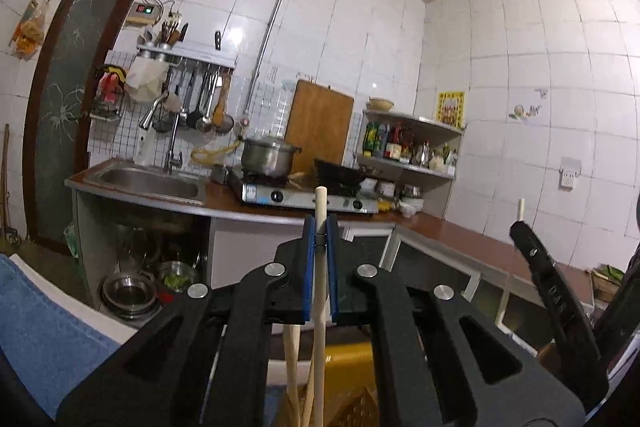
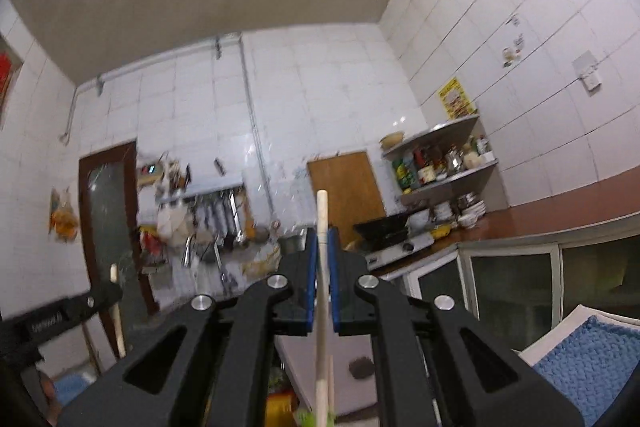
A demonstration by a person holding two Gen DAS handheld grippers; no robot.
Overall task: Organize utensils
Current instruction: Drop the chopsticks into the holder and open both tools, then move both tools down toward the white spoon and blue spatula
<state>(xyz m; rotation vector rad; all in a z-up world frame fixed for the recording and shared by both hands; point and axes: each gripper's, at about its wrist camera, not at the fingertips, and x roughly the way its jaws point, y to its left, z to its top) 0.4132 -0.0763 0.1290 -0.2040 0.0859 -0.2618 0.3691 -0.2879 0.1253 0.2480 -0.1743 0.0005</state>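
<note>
Chopsticks are mid-transfer: the left gripper [image 1: 320, 227] clamps one chopstick [image 1: 320, 291] upright, and the right gripper [image 2: 321, 239] pinches another stick [image 2: 321, 307] likewise, both raised facing the counter [image 1: 460, 239]. Nothing looks stowed yet. Two are held; perhaps two more pale sticks [image 1: 294, 367] hang below, blurred.
</note>
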